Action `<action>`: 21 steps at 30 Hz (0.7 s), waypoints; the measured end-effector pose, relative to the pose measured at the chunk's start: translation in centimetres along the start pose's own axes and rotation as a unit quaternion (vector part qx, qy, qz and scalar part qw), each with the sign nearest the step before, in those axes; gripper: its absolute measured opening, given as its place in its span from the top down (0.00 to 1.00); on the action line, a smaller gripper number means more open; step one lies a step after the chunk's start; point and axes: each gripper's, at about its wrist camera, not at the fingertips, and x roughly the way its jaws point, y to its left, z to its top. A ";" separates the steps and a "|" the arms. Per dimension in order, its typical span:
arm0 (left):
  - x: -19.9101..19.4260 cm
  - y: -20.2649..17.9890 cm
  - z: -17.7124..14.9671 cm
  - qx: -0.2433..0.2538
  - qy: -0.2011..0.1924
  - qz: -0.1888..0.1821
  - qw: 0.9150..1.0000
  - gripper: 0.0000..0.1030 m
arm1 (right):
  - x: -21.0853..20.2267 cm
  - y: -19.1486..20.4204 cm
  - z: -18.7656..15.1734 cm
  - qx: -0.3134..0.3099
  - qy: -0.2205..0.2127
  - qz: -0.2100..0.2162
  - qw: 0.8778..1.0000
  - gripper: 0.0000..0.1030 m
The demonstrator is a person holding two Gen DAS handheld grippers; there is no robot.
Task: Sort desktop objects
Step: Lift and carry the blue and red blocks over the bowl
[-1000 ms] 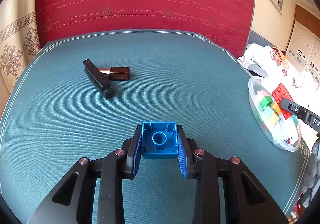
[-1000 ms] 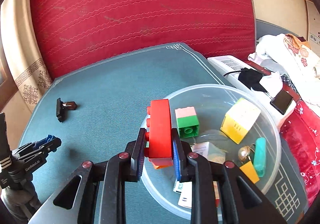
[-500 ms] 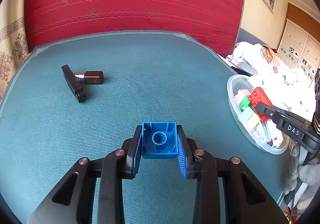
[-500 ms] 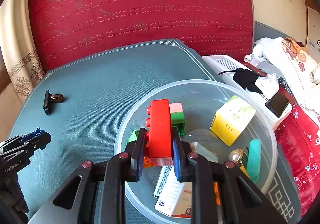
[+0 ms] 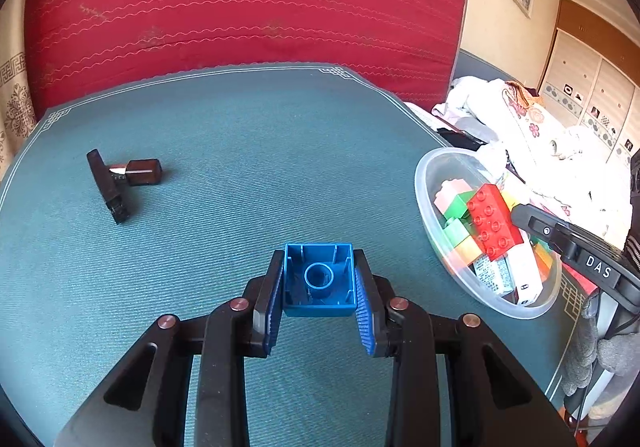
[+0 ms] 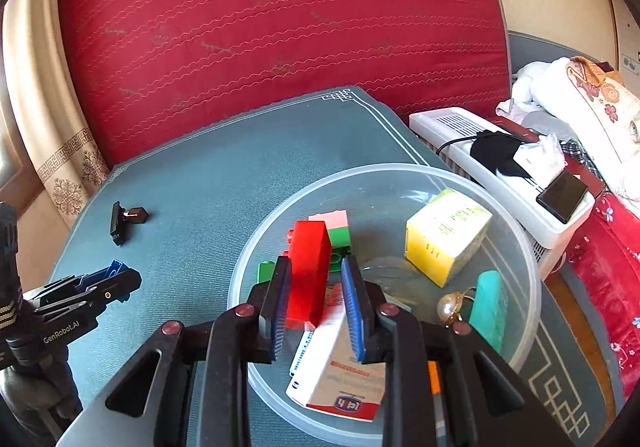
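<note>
Right tongs: right gripper hangs over the clear bowl with its jaws parted; the red brick leans against the left pad while a gap shows on the right side, so the grip reads as let go.
Left tongs: left gripper is clenched on the blue brick, hollow underside facing the camera, above the green table mat.
Red brick position: inside the bowl's near-left part, lying on the green and pink bricks, long axis pointing away along the fingers.
Bowl direction: from the left gripper the bowl lies to the right and slightly ahead, near the mat's right edge; the right gripper is already above it, the left one well apart.
Key relation: the blue brick's way into the bowl runs rightward, toward the spot the right gripper occupies, so probably the right one must withdraw first.
Other items: a dark clip and small brown bottle lie touching on the mat's far-left area, nearer the left gripper.
Bowl contents: a yellow box, a teal piece, a pearl ornament and a printed carton.
Hard to see: whether the red brick fully rests on the pile or still hangs on the pad is unclear; the bowl's near rim is cut off by the gripper body.
</note>
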 end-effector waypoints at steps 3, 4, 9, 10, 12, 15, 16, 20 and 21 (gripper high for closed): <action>0.1 -1.1 0.4 0.007 -0.001 -0.008 1.000 0.67 | 0.0 -0.5 -0.1 -0.004 0.000 -0.015 1.000 0.72; 0.1 -1.6 0.5 0.010 -0.001 -0.012 1.000 0.67 | 0.1 -0.7 -0.2 -0.007 0.001 -0.021 1.000 0.72; 0.3 -4.0 1.1 0.025 -0.001 -0.032 0.999 0.67 | 0.2 -1.3 -0.2 -0.014 0.005 -0.029 0.999 0.72; 0.3 -4.4 1.3 0.029 -0.001 -0.036 0.999 0.67 | 0.3 -1.5 -0.2 -0.014 0.008 -0.029 0.999 0.72; 0.4 -5.4 1.5 0.036 -0.001 -0.043 0.998 0.67 | 0.3 -1.8 -0.4 -0.016 0.008 -0.029 0.999 0.72; 0.4 -7.0 2.0 0.045 -0.002 -0.053 0.998 0.67 | -0.3 -2.5 -0.2 -0.010 -0.001 -0.027 1.000 0.72; 0.5 -7.4 2.1 0.047 -0.002 -0.057 0.997 0.67 | -0.6 -2.8 -0.1 -0.007 -0.006 -0.027 1.000 0.72; 1.0 -9.4 2.5 0.057 0.003 -0.074 0.996 0.67 | -1.6 -4.2 0.3 0.008 -0.023 -0.032 0.999 0.72; 1.2 -9.9 2.5 0.060 0.004 -0.078 0.995 0.67 | -1.8 -4.5 0.4 0.011 -0.024 -0.034 0.999 0.72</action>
